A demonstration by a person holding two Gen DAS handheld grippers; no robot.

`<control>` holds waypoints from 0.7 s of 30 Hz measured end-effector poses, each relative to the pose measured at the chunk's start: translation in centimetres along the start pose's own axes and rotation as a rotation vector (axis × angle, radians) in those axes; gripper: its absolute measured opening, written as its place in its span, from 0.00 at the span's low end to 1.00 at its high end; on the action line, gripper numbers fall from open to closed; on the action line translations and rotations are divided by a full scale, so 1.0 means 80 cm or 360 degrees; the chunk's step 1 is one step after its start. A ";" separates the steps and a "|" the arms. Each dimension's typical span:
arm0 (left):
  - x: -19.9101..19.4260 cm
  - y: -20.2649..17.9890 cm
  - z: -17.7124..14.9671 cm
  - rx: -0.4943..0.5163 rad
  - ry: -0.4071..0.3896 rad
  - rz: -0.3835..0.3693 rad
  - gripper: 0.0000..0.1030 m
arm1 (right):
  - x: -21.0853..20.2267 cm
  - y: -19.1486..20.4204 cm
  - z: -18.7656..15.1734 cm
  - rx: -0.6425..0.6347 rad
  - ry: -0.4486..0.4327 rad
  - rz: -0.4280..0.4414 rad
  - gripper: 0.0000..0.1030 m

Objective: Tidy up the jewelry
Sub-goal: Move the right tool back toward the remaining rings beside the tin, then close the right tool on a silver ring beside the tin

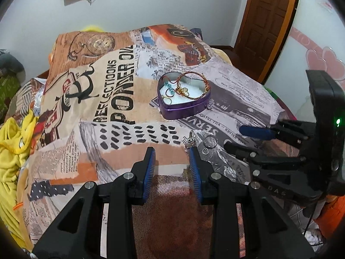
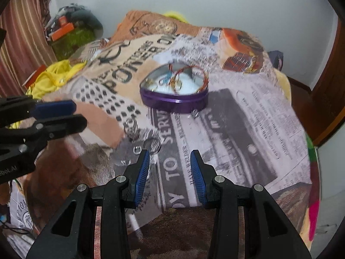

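Note:
A purple heart-shaped tin [image 1: 183,105] sits on the printed blanket, holding bangles, rings and blue earrings on a white lining; it also shows in the right wrist view [image 2: 174,102]. Loose silver pieces lie in front of it: a charm [image 1: 190,140], a ring [image 1: 209,141] and a small square piece [image 1: 205,151]. A small silver piece [image 1: 209,107] rests against the tin's right side. My left gripper [image 1: 172,151] is open and empty, just left of the loose pieces. My right gripper [image 2: 170,154] is open and empty; the ring [image 2: 153,145] lies at its left fingertip.
The printed blanket [image 1: 120,99] covers a raised bed surface. Yellow cloth [image 1: 13,142] lies at the left edge. A wooden door [image 1: 267,17] stands at the back right. Clutter and a green bag [image 2: 71,38] sit far left in the right wrist view.

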State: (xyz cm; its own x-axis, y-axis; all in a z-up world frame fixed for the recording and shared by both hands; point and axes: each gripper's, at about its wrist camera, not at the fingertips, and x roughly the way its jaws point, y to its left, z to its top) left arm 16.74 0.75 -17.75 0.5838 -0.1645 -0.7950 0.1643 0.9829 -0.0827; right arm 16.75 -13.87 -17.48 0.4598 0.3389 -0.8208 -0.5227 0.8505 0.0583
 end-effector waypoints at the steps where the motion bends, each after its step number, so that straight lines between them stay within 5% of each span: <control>1: 0.002 0.002 -0.001 -0.0011 0.0003 -0.0001 0.31 | 0.002 0.001 0.000 -0.0004 0.0010 0.0004 0.35; 15: 0.023 -0.006 -0.003 0.0045 0.0018 -0.0039 0.31 | 0.022 0.013 0.009 -0.0103 -0.0012 0.0044 0.34; 21: 0.040 -0.012 0.000 0.0059 0.0052 -0.0084 0.29 | 0.021 0.014 0.007 -0.0107 -0.0036 0.0058 0.19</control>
State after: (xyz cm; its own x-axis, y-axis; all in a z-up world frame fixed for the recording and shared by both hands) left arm 18.44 -0.76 -20.25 0.5472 -0.2128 -0.8095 0.2241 0.9691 -0.1033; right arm 17.33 -12.10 -18.46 0.4553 0.3786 -0.8059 -0.5861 0.8087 0.0488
